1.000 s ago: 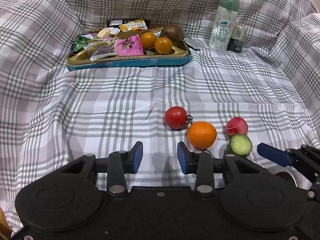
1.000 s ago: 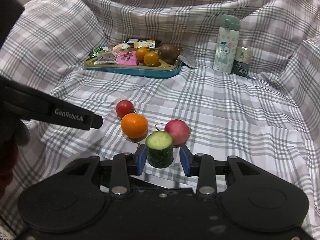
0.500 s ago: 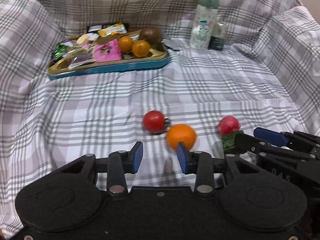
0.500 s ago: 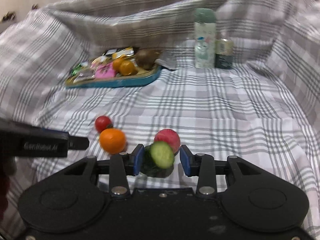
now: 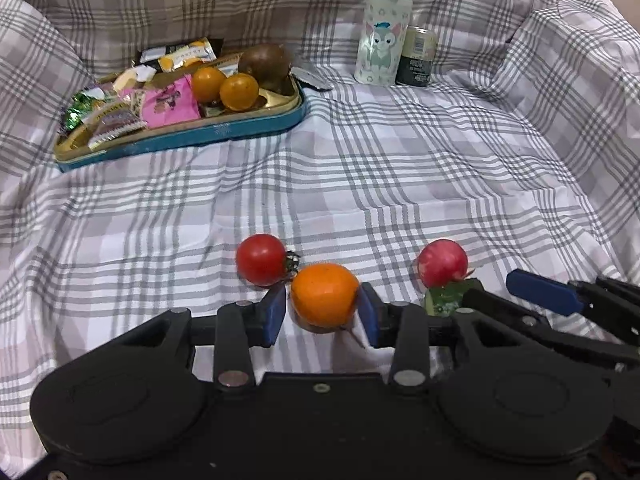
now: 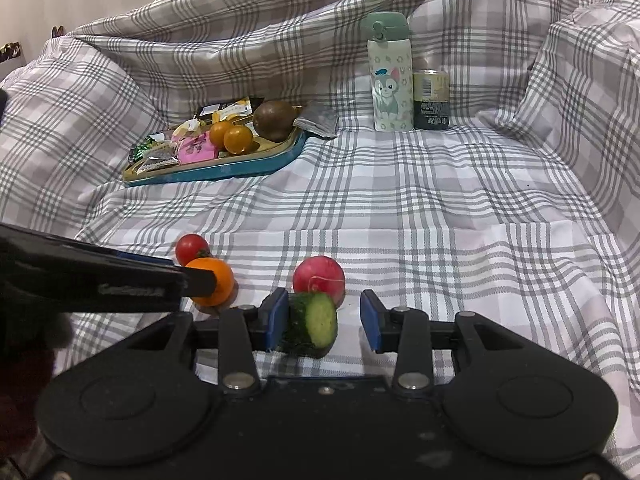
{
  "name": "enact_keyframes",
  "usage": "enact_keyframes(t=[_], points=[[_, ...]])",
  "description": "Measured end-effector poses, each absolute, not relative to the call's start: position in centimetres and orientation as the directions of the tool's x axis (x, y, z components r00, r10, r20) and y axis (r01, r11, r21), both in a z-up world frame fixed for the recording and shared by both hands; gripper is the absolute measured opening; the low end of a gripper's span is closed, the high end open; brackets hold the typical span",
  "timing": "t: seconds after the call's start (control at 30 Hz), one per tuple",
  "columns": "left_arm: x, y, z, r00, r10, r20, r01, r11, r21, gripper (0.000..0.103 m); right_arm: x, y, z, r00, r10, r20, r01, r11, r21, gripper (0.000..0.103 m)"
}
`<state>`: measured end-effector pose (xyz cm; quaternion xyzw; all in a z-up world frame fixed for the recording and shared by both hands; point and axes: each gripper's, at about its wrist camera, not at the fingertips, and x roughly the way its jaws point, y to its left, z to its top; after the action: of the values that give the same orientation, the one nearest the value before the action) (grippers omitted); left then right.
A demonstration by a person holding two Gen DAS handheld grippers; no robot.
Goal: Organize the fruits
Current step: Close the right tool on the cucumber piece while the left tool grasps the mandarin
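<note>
Both grippers down among the loose fruit on the checked cloth.

My left gripper had just been opening, jaws around the smooth, round orange, likely to roll; I'd pinch its middle. My right gripper stood narrowly open around the firm cucumber stub, untouched on one side.

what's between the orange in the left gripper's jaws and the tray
Nothing visible blocks it. Only bare checked cloth lies between the orange and the tray; the tomato sits just left of the path.
</note>
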<state>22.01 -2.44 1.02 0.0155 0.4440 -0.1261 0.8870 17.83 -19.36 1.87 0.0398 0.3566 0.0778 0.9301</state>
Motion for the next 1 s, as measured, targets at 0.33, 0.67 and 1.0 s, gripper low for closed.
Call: enact_keyframes(t=[0.33, 0.67, 1.0], points=[[22.9, -2.7, -0.2, 0.560, -0.220, -0.799, 0.217, 0.969, -0.115, 0.048, 17.7, -19.2, 1.9, 0.734, 0.161, -0.660, -0.108, 0.987, 0.122, 0.040], [21.1, -0.6, 1.7, 0.607, -0.200, -0.769, 0.180, 0.977, -0.112, 0.048, 16.6, -18.5, 2.3, 0.730, 0.150, -0.666, -0.113, 0.989, 0.099, 0.042], [18.7, 1.4, 3.2, 0.641, -0.174, -0.747, 0.139, 0.984, -0.109, 0.048, 17.0, -16.2, 1.6, 0.710, 0.116, -0.695, -0.110, 0.993, 0.053, 0.046]])
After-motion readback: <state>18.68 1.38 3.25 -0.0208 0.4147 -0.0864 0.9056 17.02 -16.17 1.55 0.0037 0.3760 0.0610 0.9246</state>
